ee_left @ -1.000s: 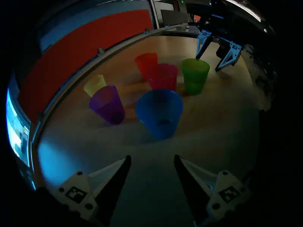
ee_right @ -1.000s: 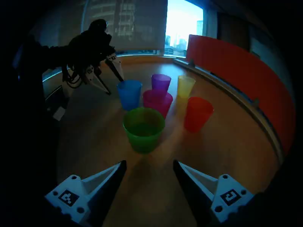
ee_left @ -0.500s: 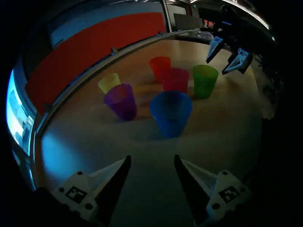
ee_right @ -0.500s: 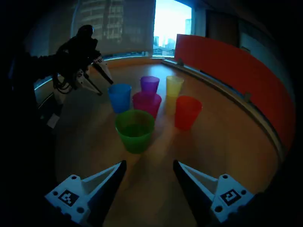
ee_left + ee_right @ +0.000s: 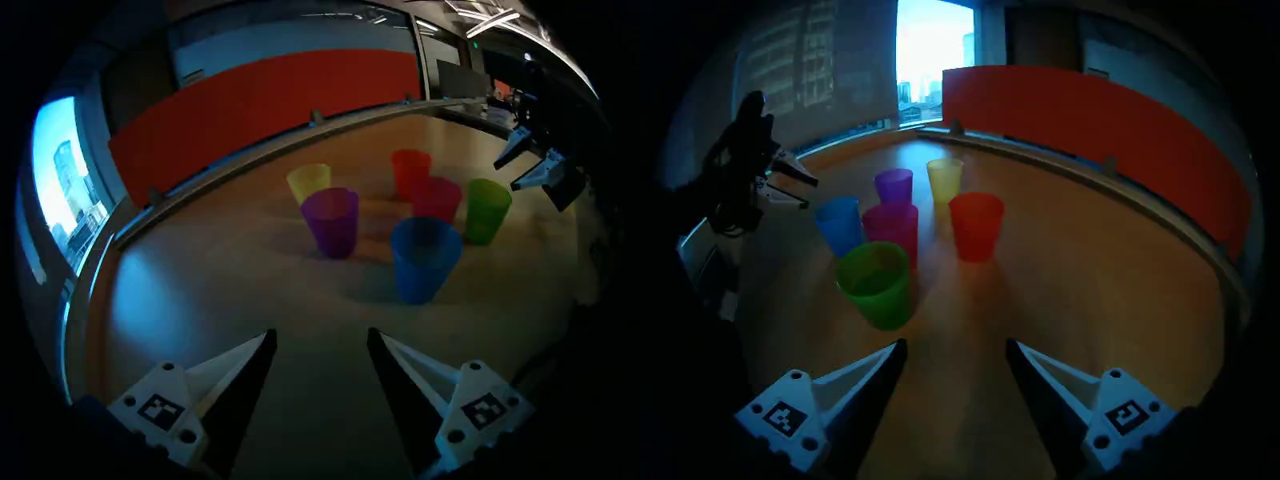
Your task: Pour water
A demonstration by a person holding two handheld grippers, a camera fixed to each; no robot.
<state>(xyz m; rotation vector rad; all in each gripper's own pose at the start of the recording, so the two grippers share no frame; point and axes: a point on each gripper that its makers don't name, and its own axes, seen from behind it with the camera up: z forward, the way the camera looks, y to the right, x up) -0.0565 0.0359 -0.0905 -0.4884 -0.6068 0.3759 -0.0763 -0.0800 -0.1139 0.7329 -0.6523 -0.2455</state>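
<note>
While both tools hang above the wooden bench (image 5: 200,272) with nothing between their fingers, six plastic cups stand upright on it in a loose cluster. The left hand-held gripper (image 5: 320,334) is released, its fingers spread over bare wood. The blue cup (image 5: 424,258) is nearest to it, ahead and to the right. The purple cup (image 5: 330,220) stands to the left of the blue one, with the yellow cup (image 5: 309,180) just behind it. The pink cup (image 5: 437,198) sits behind the blue one, the red cup (image 5: 410,168) farther back, and the green cup (image 5: 486,210) at the right of the group. The right hand-held gripper (image 5: 956,344) is likewise released and empty. From its side the green cup is closest, ahead and to the left, with the pink cup right behind it; whether those two touch I cannot tell. In this dim light I cannot tell whether any cup holds water. A long red panel (image 5: 264,96) runs along the bench's far edge, and a bright window (image 5: 932,40) shows beyond.
</note>
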